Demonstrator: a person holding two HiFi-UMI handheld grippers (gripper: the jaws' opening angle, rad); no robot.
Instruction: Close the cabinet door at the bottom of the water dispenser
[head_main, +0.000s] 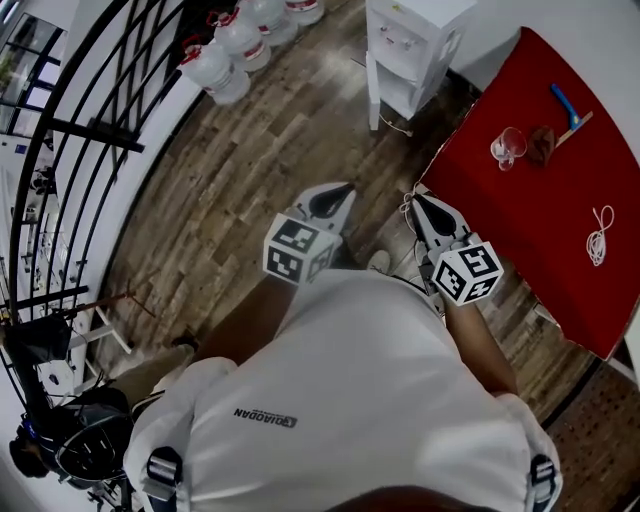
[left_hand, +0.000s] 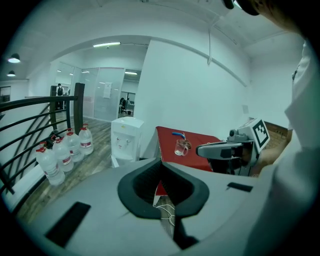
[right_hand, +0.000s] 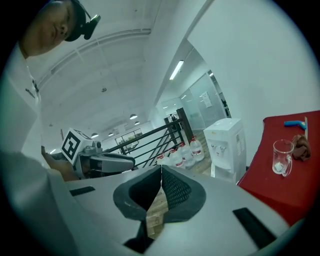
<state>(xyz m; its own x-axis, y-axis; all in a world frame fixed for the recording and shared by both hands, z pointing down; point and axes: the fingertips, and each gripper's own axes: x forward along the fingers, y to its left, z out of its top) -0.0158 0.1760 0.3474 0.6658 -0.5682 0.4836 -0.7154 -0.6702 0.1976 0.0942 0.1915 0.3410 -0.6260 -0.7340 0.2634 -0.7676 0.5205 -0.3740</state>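
Most of what could go wrong comes from the long reach ahead. At the far left, the water bottles (head_main: 225, 60) stand on the wooden floor (head_main: 250, 170) near the water dispenser (head_main: 415, 35). An approach that drifts to that side could knock one over.

The left gripper (head_main: 333, 200) is held close to the body, well apart from the dispenser. Its fingers are pressed together with nothing between them. The right gripper (head_main: 422, 207), just to its right, is the same: fingers closed and empty.

A narrow closed tip pushing on a thin panel could slide off the edge. A hard shove could make the cabinet door (head_main: 373, 90) bounce back open, or could shift the dispenser, which looks light.

On the right, the corner of the red desk (head_main: 530, 220) lies near the walking line, and a glass cup (head_main: 507, 147) sits on it. A swinging elbow could catch the desk.

The dispenser is a white box at the far end of the floor, against the white wall. It stands between the bottles on its left and the red desk on its right.

The door appears as a slim white panel swung out from the left side of the lower section, leaving the bottom compartment open. It looks plain and flat, and no handle can be made out from here.
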